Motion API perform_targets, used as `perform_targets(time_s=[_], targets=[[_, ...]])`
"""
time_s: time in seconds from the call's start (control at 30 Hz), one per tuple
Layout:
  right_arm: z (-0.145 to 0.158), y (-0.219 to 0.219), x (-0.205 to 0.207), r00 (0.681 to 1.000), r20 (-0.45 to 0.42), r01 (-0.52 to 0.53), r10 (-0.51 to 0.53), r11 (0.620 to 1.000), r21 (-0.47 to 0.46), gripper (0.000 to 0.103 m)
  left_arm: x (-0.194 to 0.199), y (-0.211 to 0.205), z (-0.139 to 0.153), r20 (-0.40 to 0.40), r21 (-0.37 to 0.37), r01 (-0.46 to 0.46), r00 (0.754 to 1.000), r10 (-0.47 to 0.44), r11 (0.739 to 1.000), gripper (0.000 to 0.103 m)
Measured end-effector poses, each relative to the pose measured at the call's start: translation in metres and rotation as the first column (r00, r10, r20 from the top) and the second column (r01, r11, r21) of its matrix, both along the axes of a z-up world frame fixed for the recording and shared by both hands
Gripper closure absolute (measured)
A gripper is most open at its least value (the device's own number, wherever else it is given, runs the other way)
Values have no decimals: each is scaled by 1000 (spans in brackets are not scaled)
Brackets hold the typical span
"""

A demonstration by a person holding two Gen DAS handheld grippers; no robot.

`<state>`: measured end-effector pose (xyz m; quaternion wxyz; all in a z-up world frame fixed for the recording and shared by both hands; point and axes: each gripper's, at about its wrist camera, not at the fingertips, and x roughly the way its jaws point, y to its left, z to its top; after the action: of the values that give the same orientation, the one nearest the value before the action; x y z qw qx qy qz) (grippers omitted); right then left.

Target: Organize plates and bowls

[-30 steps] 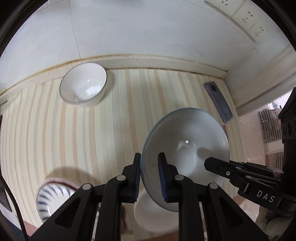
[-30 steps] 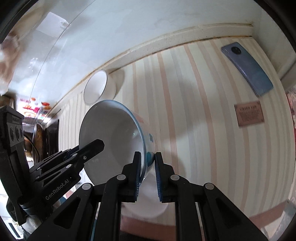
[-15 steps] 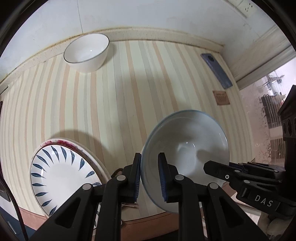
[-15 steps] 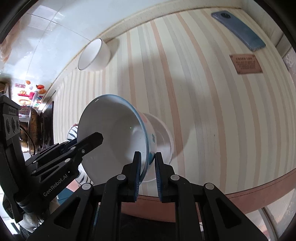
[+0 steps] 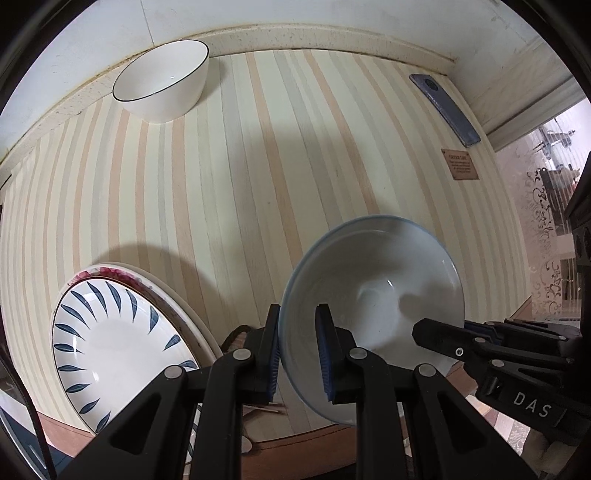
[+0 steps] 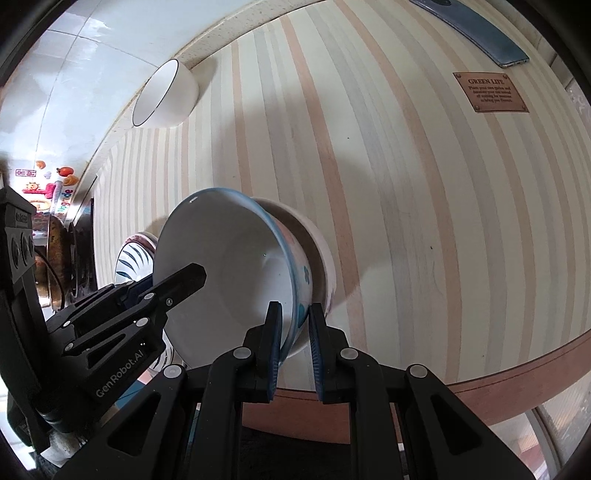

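Note:
A white bowl with a blue rim [image 5: 369, 306] [image 6: 229, 280] is held tilted near the table's front edge. My left gripper [image 5: 297, 350] is shut on its left rim, one finger inside and one outside. My right gripper [image 6: 295, 343] is shut on the opposite rim and shows in the left wrist view as a black finger [image 5: 443, 338]. Under the held bowl sits a pinkish bowl [image 6: 321, 258]; I cannot tell whether they touch. A blue-leaf plate [image 5: 118, 350] lies on a red-rimmed plate [image 5: 110, 271] at the front left. A white dark-rimmed bowl [image 5: 162, 81] [image 6: 166, 96] stands by the wall.
The striped table [image 5: 258, 184] ends in a brown front edge [image 6: 517, 369]. A blue phone [image 5: 447, 107] [image 6: 469, 29] lies at the back right, with a brown label [image 5: 460, 164] [image 6: 489, 92] beside it. A white wall runs along the back.
Both grippers have drawn back toward the table's front edge with the blue-rimmed bowl. The stacked plates and the brown label have come into the left wrist view.

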<state>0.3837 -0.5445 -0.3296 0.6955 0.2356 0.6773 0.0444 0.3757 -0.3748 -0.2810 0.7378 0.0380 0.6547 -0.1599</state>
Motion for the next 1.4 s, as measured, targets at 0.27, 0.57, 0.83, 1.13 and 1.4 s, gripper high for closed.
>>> perform_targets(time_s=[0.27, 0.57, 0.83, 1.13, 1.4], targets=[[-1, 1, 6, 1000, -13, -1, 2, 1000, 5, 85, 2, -5, -6, -4, 17, -4, 1000, 4, 1000, 87], [19, -15, 10, 1000, -15, 2, -1, 999, 45, 81, 6, 7, 10, -2, -31, -33, 999, 33, 999, 87], [76, -9, 99, 989, 145, -40, 31, 997, 61, 56, 84, 64, 70, 101, -135, -218, 967, 233, 966, 73], [33, 63, 252, 969, 204, -146, 137, 989, 33, 56, 200, 135, 20, 81, -91, -449, 886, 456, 889, 73], [-23, 97, 315, 973, 136, -194, 185, 980, 53, 80, 237, 149, -37, 16, -93, -473, 879, 477, 876, 76]])
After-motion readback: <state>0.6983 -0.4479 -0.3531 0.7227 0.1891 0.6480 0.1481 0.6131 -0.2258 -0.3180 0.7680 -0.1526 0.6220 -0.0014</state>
